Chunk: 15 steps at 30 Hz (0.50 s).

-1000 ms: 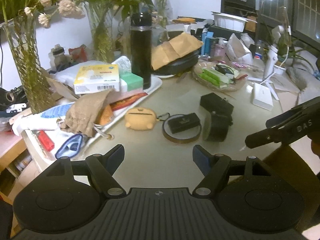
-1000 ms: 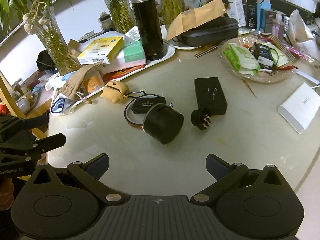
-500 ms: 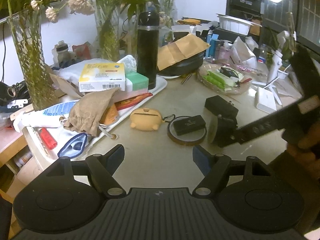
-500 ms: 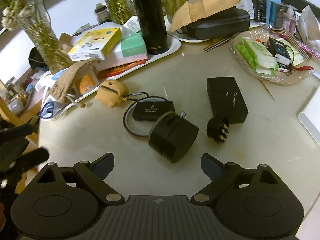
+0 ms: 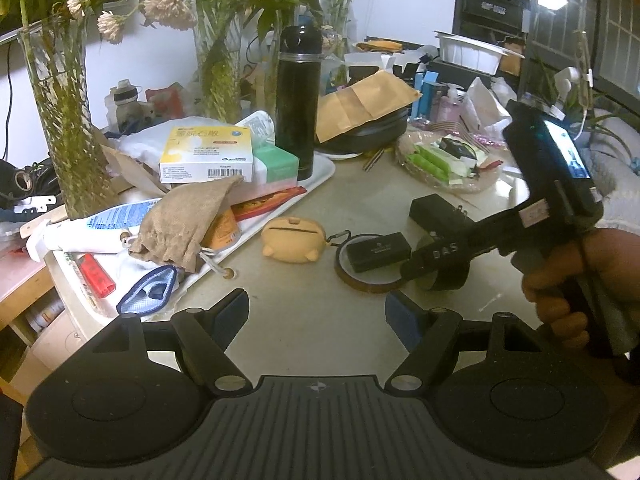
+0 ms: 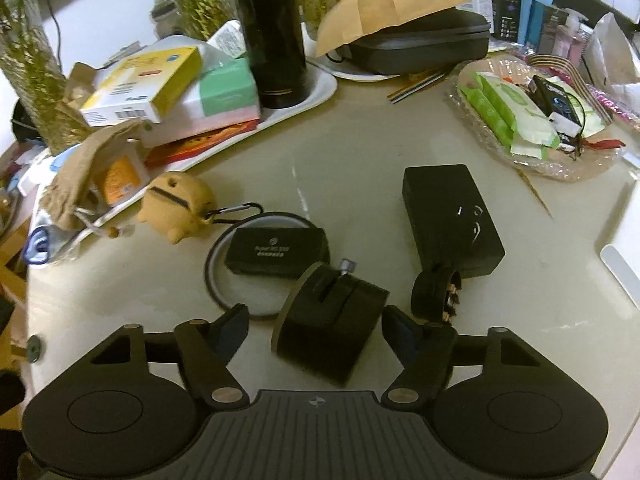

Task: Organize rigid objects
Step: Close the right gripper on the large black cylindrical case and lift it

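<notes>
Only right wrist view shows black cylinder between hand-held gripper fingers.

Black cylindrical block tipped on table, beside tape ring.

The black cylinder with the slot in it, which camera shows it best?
The right wrist view: the black cylinder lies between the open right hand-held gripper fingers, slot visible. In the left wrist view that gripper's finger mostly hides it.
</notes>
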{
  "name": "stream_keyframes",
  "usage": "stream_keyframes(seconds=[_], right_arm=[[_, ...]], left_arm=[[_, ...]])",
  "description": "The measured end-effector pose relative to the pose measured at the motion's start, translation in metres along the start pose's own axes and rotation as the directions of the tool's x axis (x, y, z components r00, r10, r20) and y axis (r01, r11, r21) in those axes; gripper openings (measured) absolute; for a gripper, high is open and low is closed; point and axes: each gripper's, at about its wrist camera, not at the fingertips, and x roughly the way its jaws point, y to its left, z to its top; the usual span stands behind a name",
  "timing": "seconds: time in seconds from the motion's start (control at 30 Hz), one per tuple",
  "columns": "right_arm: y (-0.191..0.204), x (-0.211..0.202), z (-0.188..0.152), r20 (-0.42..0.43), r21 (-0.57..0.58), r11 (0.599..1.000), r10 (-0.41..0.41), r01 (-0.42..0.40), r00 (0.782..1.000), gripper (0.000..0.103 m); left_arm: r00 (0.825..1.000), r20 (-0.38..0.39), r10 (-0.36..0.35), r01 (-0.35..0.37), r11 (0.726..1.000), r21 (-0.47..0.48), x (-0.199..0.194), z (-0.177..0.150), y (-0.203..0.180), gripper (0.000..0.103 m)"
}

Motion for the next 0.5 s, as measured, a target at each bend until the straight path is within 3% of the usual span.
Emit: stream_keyframes(seconds=[0.13, 0.3, 0.5], right_arm=[[-0.0007, 0.0029, 0.0007, -0.008, -0.002, 0.999, -0.035, 0.035, 0.999, 0.053], [0.0021, 0.0006, -0.0032, -0.027, -0.059, 0.997, -0.059, 0.057, 0.998, 0.044], [0.0013, -0.0042, -0.0088, -0.046, -0.089, 0.993, -0.076, 0.072, 0.996, 0.043]], left_arm=[[1.000, 0.001, -0.002, 0.002, 1.000, -0.001, -0.0003, 0.0003, -0.0002, 0.075], [1.000, 0.002, 0.002, -0.002, 1.000, 0.002, 0.0000, 0.0000, -0.0015, 0.075], [1.000, -0.001, 0.007, -0.007, 1.000, 0.008, 0.0018, -0.0008, -0.0030, 0.075]])
